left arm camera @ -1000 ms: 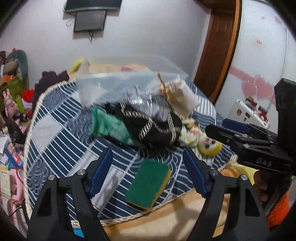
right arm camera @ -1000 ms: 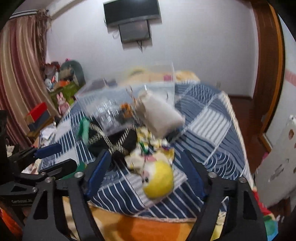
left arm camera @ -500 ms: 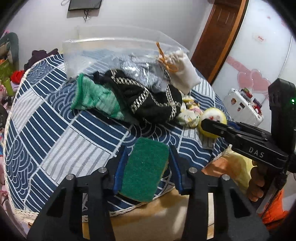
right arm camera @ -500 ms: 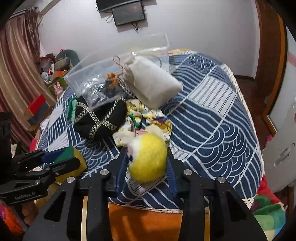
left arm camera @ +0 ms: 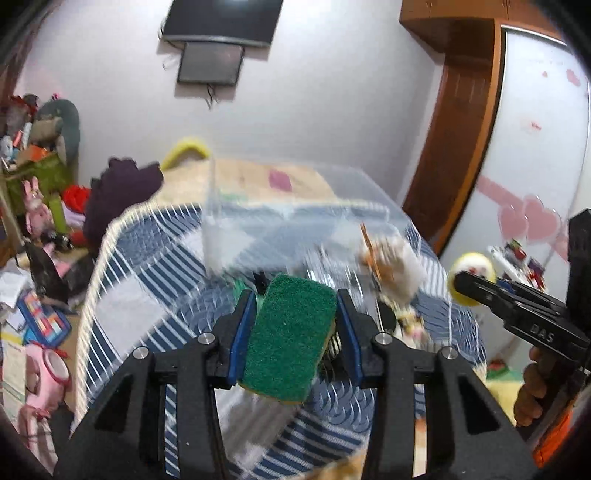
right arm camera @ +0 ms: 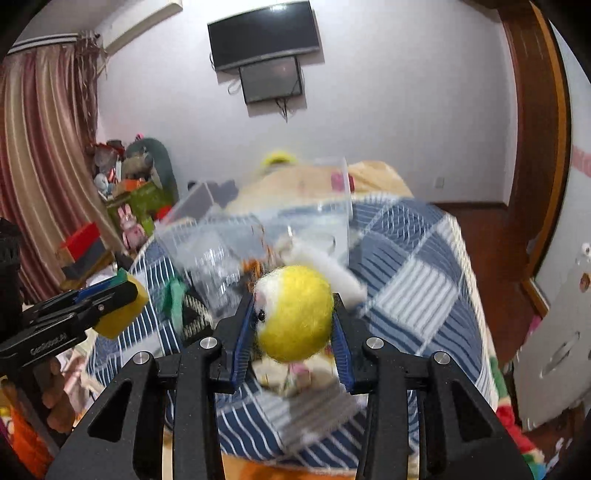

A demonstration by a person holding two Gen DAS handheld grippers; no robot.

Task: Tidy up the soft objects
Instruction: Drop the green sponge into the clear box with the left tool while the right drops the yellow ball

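Observation:
My left gripper (left arm camera: 295, 317) is shut on a green-and-yellow sponge (left arm camera: 291, 336) and holds it above the blue striped bedspread (left arm camera: 147, 280). My right gripper (right arm camera: 293, 325) is shut on a yellow felt ball toy (right arm camera: 295, 314), also lifted; it shows in the left wrist view (left arm camera: 471, 273) too. A clear plastic box (left arm camera: 295, 214) stands on the bed beyond both grippers. A white drawstring pouch (left arm camera: 399, 266), a green cloth (right arm camera: 173, 295) and a black patterned cloth (right arm camera: 192, 317) lie in front of the box, blurred.
A wooden door frame (left arm camera: 454, 140) and a white wardrobe (left arm camera: 535, 147) are at the right. Toys and clutter (left arm camera: 33, 206) fill the floor at the left. A TV (right arm camera: 264, 33) hangs on the far wall.
Both grippers closed on their objects, the left on the sponge and the right on the yellow ball, and have lifted them off the bedspread, tilting up toward the box.

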